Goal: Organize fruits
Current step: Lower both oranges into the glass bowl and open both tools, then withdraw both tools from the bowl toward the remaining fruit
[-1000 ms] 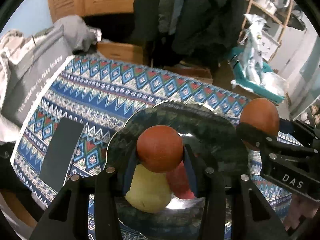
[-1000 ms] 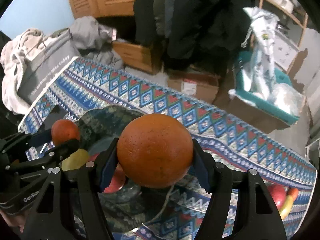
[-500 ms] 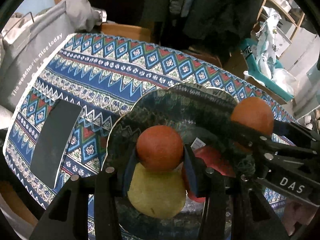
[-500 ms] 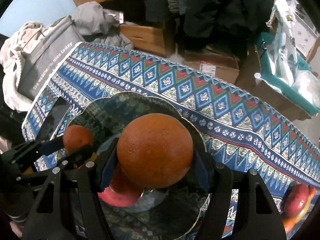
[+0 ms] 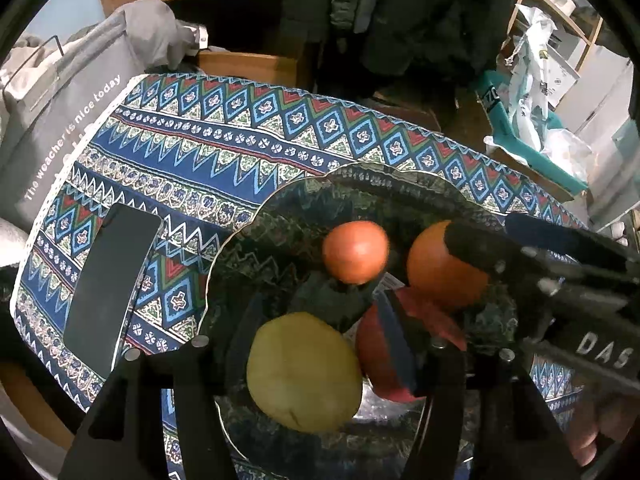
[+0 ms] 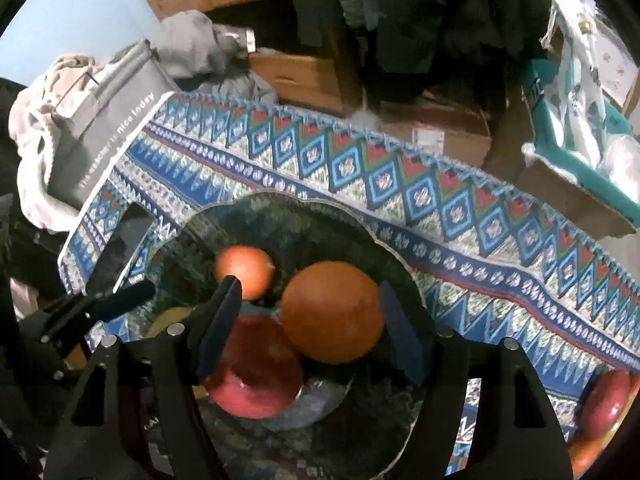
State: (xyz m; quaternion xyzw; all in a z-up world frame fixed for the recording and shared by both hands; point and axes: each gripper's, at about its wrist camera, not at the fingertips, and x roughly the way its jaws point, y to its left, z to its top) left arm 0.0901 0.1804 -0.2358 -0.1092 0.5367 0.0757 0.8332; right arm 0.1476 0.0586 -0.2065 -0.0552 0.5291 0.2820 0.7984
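Observation:
A dark green patterned plate (image 5: 280, 216) (image 6: 320, 216) sits on the patterned cloth. In it lie a small orange fruit (image 5: 355, 251) (image 6: 243, 271), a large orange (image 5: 444, 268) (image 6: 332, 312), a red apple (image 5: 400, 344) (image 6: 256, 368) and a yellow fruit (image 5: 304, 372). My left gripper (image 5: 320, 336) is open above the yellow fruit, with the small orange fruit lying free beyond its fingers. My right gripper (image 6: 308, 324) is open around the large orange, which rests on the plate against the apple.
A black phone (image 5: 110, 284) lies on the cloth left of the plate. A grey bag (image 5: 60, 120) stands past the table's left edge. More fruit (image 6: 604, 404) lies at the right edge of the right wrist view. Boxes and clothes stand behind the table.
Both grippers lowered over the plate and opened. The small orange fruit left my left gripper and the large orange left my right gripper; both now lie in the plate.

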